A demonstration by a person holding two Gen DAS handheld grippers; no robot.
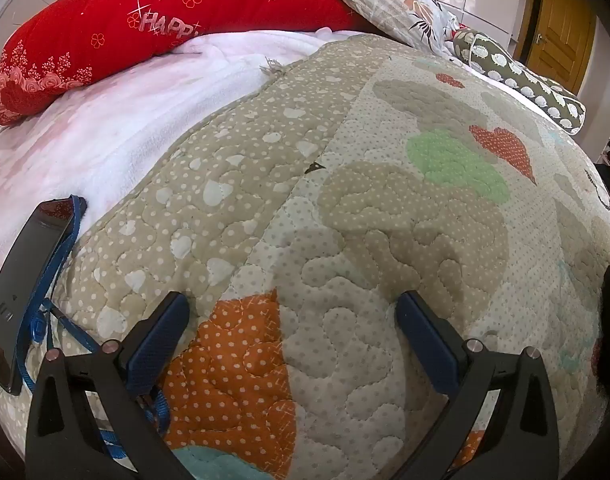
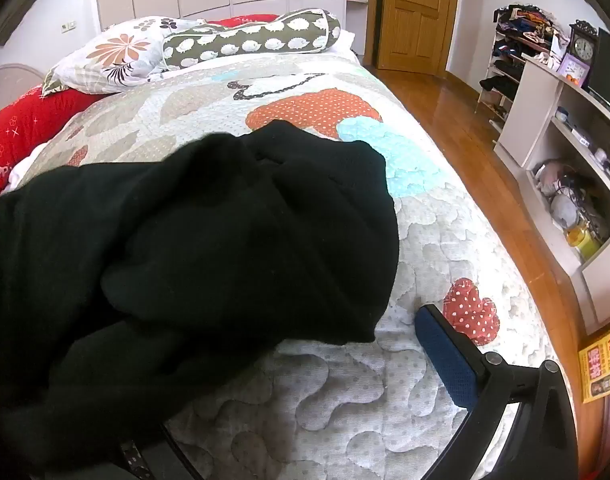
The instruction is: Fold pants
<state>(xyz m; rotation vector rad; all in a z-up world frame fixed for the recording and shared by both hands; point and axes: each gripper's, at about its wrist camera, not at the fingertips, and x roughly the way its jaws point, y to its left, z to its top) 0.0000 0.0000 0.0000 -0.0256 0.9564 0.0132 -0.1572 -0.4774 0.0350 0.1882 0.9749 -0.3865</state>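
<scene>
Left wrist view: the left gripper (image 1: 289, 320) is held over the quilt (image 1: 345, 208), jaws wide apart and empty, phone (image 1: 21, 292) near the bed's left edge.

Right wrist view: the black pants (image 2: 193, 240) are bunched mid-bed. Only one finger (image 2: 445, 356) of the right gripper is seen, so jaw state can't be told. Probably the pants should be spread flat first, waistband found, before any fold.

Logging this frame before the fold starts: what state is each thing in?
left tool: open, empty, above the quilt
right tool: one finger visible, other hidden by pants
black pants: bunched, unfolded
phone: screen dark
door: closed
</scene>
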